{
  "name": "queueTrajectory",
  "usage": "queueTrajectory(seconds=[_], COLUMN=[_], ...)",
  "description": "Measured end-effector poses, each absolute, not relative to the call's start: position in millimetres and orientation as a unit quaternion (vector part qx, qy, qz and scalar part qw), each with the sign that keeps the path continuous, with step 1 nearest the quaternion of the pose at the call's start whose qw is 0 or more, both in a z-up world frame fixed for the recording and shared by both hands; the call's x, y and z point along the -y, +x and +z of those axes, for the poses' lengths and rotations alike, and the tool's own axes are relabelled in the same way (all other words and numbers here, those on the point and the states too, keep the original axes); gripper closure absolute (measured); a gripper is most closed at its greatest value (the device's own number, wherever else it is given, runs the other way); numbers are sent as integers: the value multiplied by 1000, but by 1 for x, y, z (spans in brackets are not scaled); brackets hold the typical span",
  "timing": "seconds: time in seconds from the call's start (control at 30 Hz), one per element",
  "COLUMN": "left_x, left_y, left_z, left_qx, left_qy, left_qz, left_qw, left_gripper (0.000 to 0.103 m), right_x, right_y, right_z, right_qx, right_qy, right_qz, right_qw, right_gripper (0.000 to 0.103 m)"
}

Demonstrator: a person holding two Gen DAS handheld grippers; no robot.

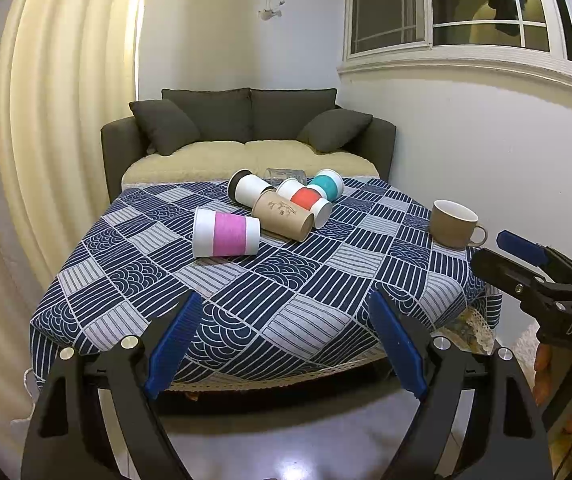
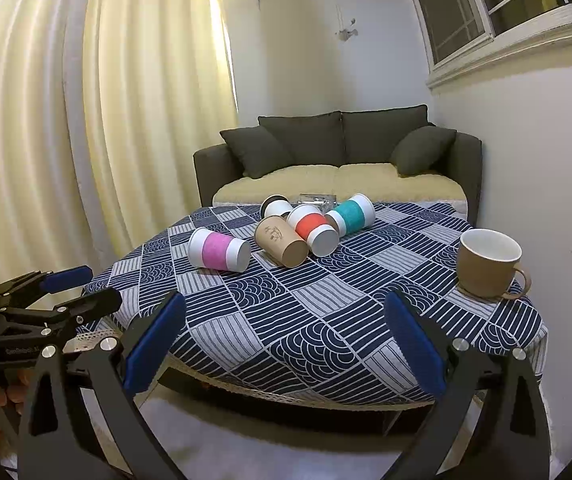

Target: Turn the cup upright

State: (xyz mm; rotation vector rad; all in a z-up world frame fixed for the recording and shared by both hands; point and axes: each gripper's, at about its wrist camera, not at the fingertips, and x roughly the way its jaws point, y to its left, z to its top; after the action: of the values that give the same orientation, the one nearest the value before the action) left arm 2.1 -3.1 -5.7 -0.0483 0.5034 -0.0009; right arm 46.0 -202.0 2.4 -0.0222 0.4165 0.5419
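Patterned tablecloth (image 1: 306, 280) | grey sofa (image 1: 246, 128) behind | cream curtain (image 1: 46, 120) left

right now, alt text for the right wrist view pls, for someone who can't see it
Five cups lie on their sides on a blue patterned tablecloth: pink-banded cup, brown paper cup, orange-banded cup, teal-banded cup, black-rimmed white cup. A tan mug stands upright at right. The open right gripper is short of the table's near edge.

Bench cloth (image 1: 278, 280): woven fabric, matt, printed. Brown cup (image 1: 282, 216): matt kraft paper. Pink-banded cup (image 1: 226, 236): fuzzy textured sleeve. Mug (image 2: 486, 264): ceramic, matt brown outside. Claw pads (image 1: 178, 340): ribbed blue. Floor (image 1: 286, 440): glossy.
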Motion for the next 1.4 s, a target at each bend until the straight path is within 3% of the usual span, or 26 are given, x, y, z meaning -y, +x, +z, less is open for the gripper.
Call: queueTrajectory(seconds=[1.07,1.4], left_x=[8,3], left_y=[7,35], left_z=[-9,-1], left_qx=[-264,-299], left_qy=[-12,-39], left_qz=[-4,-45], left_qw=[964,952], left_gripper=[20,20], right_x=[200,207], right_y=[49,84], right_z=[-1,-6], right_qx=[-220,-292], right_qy=[-6,36], right_qz=[275,262], right_qw=[936,919], right_gripper=[5,5])
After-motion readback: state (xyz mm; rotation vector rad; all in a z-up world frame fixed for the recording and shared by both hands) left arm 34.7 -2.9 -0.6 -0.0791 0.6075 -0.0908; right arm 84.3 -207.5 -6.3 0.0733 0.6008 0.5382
